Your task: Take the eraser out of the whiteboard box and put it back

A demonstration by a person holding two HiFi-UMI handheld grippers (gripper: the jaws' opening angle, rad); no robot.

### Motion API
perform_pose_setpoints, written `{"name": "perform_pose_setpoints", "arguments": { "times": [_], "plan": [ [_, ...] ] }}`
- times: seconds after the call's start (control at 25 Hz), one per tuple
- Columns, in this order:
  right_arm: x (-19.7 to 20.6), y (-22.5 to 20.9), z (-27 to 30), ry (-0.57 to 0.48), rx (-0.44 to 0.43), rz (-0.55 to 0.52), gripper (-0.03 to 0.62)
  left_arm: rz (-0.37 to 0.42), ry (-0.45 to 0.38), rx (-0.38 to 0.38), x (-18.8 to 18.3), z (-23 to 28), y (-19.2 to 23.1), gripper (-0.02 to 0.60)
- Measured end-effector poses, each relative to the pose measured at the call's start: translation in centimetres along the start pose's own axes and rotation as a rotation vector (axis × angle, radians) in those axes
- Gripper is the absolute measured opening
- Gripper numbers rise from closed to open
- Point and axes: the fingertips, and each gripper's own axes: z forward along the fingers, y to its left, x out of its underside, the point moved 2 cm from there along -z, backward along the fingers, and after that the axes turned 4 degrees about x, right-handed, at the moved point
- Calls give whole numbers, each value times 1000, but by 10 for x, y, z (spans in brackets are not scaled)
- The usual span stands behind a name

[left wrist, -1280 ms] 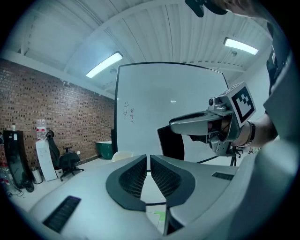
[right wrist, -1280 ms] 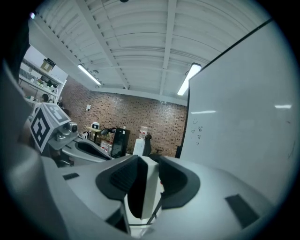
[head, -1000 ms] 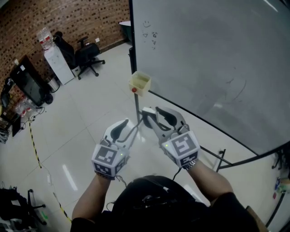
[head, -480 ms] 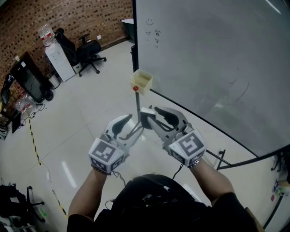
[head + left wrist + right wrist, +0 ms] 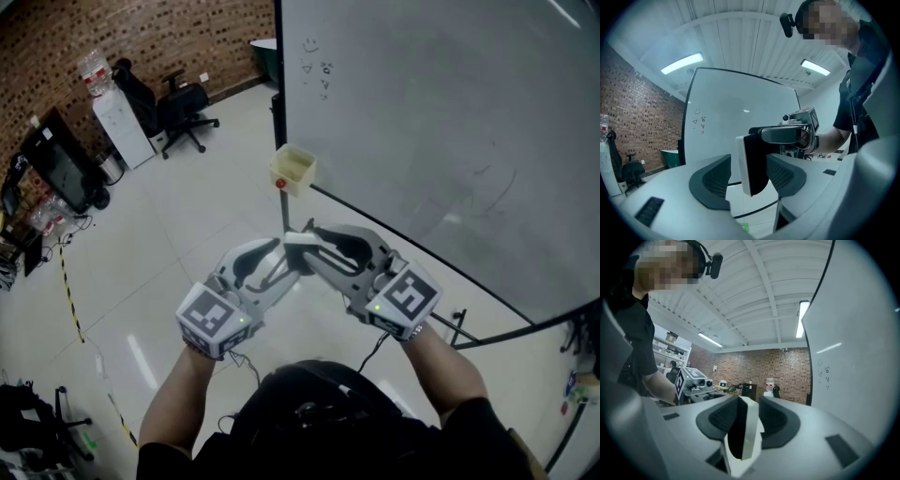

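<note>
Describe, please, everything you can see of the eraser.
The eraser is a flat block with a white, plastic-looking back and a dark, felt-like face. It is held on edge in mid-air, clamped between the pads of the right tongs. It also stands between the left tongs, whose jaws have just been opening and stand wide apart.

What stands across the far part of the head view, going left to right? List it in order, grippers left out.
black monitor → white water dispenser → black office chair → yellow box → whiteboard
</note>
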Motion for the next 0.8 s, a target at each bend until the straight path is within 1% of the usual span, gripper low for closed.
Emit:
{"name": "perform_pose_setpoints", "arguments": {
  "times": [0.16, 0.36, 0.68, 0.72, 0.8],
  "plan": [
    [-1, 6, -2, -7, -46, -6, 169, 2, -19, 40, -4, 0, -8, 227],
    [0, 11, -2, -11, -92, -7, 169, 4, -33, 66, -6, 1, -12, 225],
    [5, 12, -1, 2, -123, -4, 170, -9, -21, 86, -2, 5, -15, 224],
    [6, 12, -1, 3, -124, -4, 170, -14, -20, 88, -1, 5, -16, 209],
    [6, 12, 0, 4, -126, -3, 170, -18, -19, 91, 0, 5, -16, 198]
  ]
}}
